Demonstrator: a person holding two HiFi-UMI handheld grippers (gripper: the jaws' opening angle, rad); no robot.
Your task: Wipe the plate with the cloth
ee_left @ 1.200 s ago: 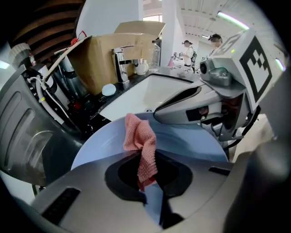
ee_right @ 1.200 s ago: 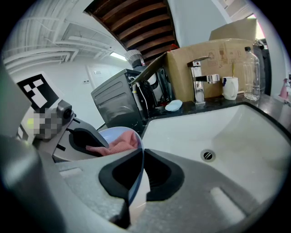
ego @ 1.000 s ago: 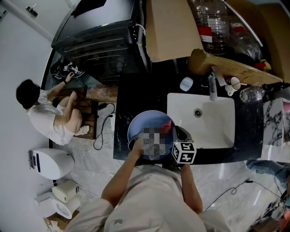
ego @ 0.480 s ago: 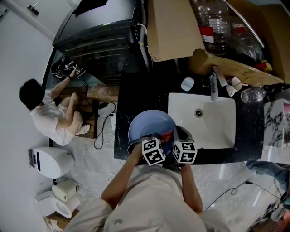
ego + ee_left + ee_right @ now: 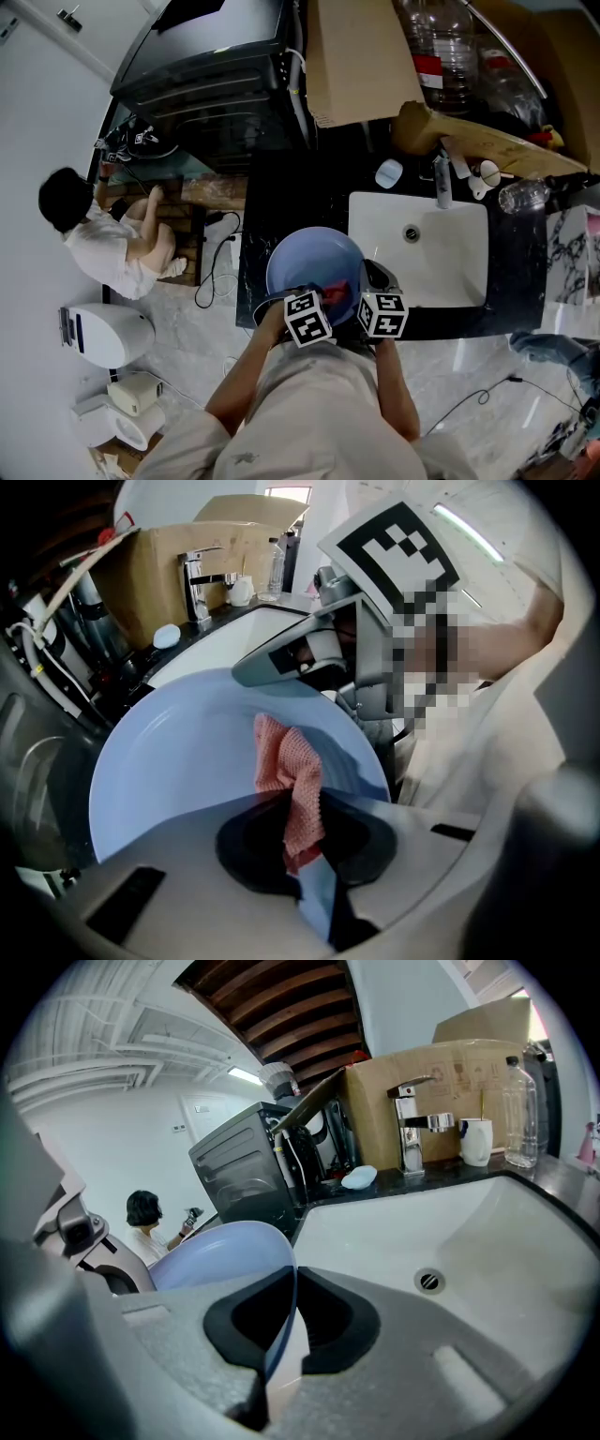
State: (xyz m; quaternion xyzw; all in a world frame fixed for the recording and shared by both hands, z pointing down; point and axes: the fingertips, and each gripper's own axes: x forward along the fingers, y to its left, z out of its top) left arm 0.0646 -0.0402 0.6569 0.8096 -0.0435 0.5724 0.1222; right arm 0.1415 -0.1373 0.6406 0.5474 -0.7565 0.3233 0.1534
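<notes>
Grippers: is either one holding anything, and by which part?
The right gripper clamps the blue plate by its rim; the left gripper pinches the red cloth near one end.

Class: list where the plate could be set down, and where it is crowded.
Free: the sink, bare below the tap; the black worktop between plate and cardboard box. Crowded: behind the sink, around the tap.

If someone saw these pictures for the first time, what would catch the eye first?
A big pale blue plate is held just left of the white sink; the right gripper pinches its rim. The left gripper holds a pink cloth against the plate's face.
</notes>
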